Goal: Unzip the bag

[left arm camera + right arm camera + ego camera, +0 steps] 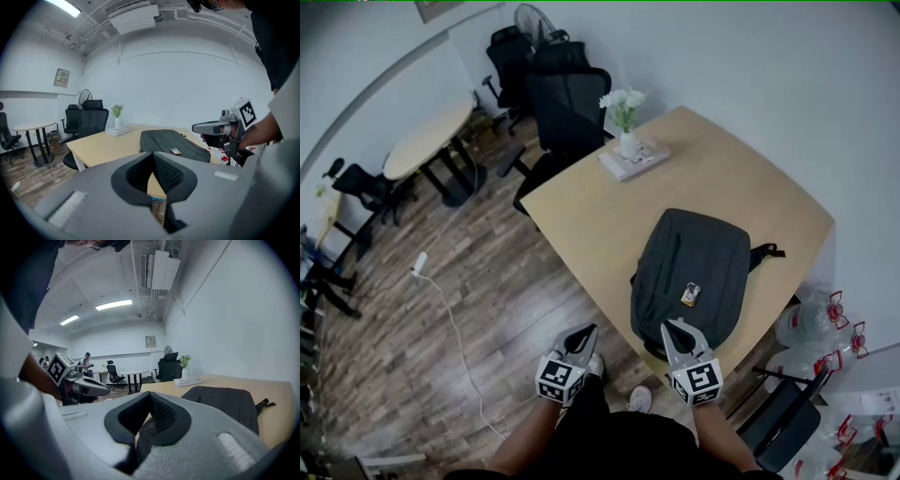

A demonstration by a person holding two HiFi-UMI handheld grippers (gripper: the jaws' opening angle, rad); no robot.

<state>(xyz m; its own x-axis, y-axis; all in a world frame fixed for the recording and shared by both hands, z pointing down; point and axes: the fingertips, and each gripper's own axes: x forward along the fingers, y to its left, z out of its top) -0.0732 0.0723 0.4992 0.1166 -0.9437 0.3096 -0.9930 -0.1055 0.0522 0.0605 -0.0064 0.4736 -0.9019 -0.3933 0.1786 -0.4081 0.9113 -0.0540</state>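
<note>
A dark grey backpack point(694, 272) lies flat on the wooden table point(591, 211), near its front edge, with a small tag point(690, 294) on its top. It also shows in the left gripper view point(173, 143) and the right gripper view point(225, 401). My left gripper point(586, 330) hangs shut and empty over the floor, just short of the table's edge. My right gripper point(672, 325) is shut and empty too, its tips at the backpack's near end. The zip pull is not visible.
A vase of white flowers point(625, 127) stands on books point(634, 159) at the table's far corner. Black office chairs point(567, 103) stand behind the table, a round table point(427, 141) at far left. A white cable point(450, 319) runs over the wooden floor. Water bottles point(820, 323) stand at right.
</note>
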